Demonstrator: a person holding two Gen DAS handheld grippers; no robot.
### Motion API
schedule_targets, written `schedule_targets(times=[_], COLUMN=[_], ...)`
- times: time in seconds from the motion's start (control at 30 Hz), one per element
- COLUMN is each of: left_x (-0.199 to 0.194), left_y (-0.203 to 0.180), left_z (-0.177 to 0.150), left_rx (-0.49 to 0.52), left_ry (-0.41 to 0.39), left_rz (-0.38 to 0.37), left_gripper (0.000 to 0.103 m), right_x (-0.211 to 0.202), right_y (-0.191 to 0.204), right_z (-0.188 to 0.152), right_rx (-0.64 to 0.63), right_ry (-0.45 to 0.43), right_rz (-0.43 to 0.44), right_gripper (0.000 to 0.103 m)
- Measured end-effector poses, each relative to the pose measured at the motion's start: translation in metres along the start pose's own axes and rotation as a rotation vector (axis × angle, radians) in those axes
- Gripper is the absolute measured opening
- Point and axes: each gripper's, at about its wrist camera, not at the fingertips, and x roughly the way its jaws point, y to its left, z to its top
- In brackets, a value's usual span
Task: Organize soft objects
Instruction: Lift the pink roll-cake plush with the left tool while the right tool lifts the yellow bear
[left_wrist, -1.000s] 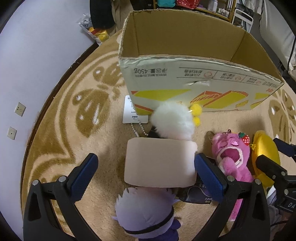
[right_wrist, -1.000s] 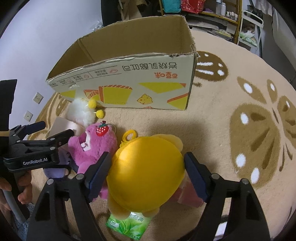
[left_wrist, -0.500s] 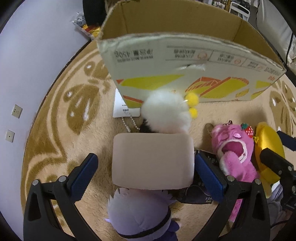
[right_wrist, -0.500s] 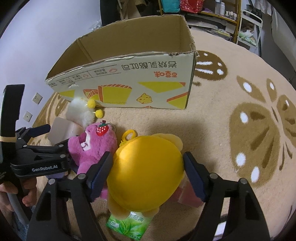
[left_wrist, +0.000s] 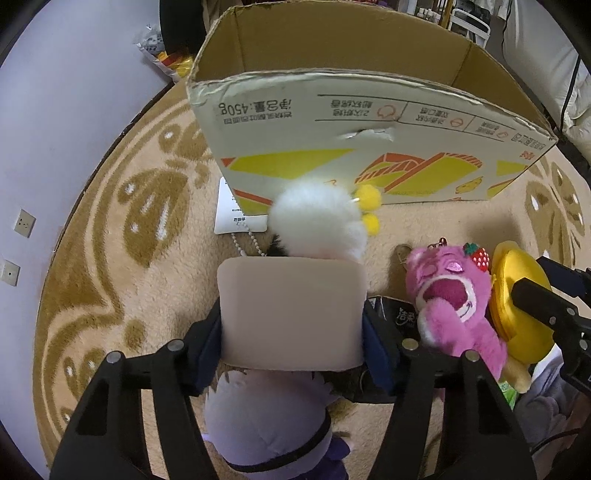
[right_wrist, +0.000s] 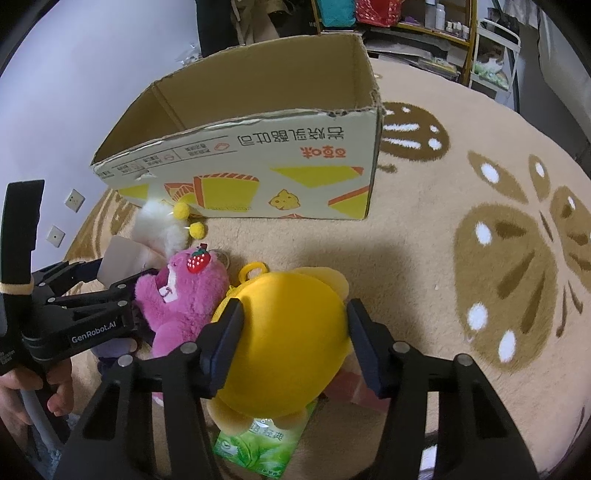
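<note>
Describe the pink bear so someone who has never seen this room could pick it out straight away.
Find the open cardboard box standing on the beige patterned rug. In front of it lies a row of soft things; the pink bear lies between the pale foam block and the round yellow plush. It alone is shaggy magenta, with a red strawberry on its head.

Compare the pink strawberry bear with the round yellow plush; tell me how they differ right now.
The pink bear is shaggy, with a strawberry on its head; the yellow plush is smooth and plain. The bear looks smaller than the rounder yellow plush. The bear lies free on the rug; the right gripper, whose jaws have just been closing, presses on the yellow plush from both sides. Both have a hanging loop and lie in front of the cardboard box.
</note>
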Motion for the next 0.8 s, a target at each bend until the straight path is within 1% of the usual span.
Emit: schedule_targets(times=[0.17,0.2,0.23,0.4,0.5,0.7,0.77,0.8], left_x=[-0.008,-0.009,-0.010,-0.014,-0.016,-0.016,-0.018,-0.018], left_y=[-0.008,-0.010,-0.009,-0.010,-0.011,-0.010,-0.010,-0.010], left_z=[-0.008,-0.008,-0.009,-0.010,-0.011,-0.011,-0.011,-0.011], left_rx=[0.012,0.014,0.014,0.005,0.006,0.004,0.003,0.005], left_ry=[-0.001,-0.001,-0.001,0.002,0.002,0.003,0.000,0.000], left_rz=[0.014,0.017,0.017,0.019,0.019,0.018,0.019,0.023], left_gripper=[0.065,0.065,0.065,0.065,0.065,0.065,0.065,0.065], right_x=[0.003,0.003,0.004,0.011,0.016,0.025,0.024,0.023], right_y=[-0.005,-0.004,-0.003,0.003,0.006,0.012,0.015,0.017], right_z=[-0.001,-0.001,-0.001,-0.002,-0.002,-0.002,-0.002,-0.003], right_rx=[0.027,0.029,0.028,-0.001,-0.005,-0.027,-0.048,-0.057], right_ry=[0.017,0.020,0.022,0.042,0.050,0.067,0.056,0.053], right_rz=[0.028,0.034,0.041,0.035,0.024,0.021,0.012,0.011], right_gripper=[0.068,0.073,0.076,0.077,0.083,0.083,0.077,0.071])
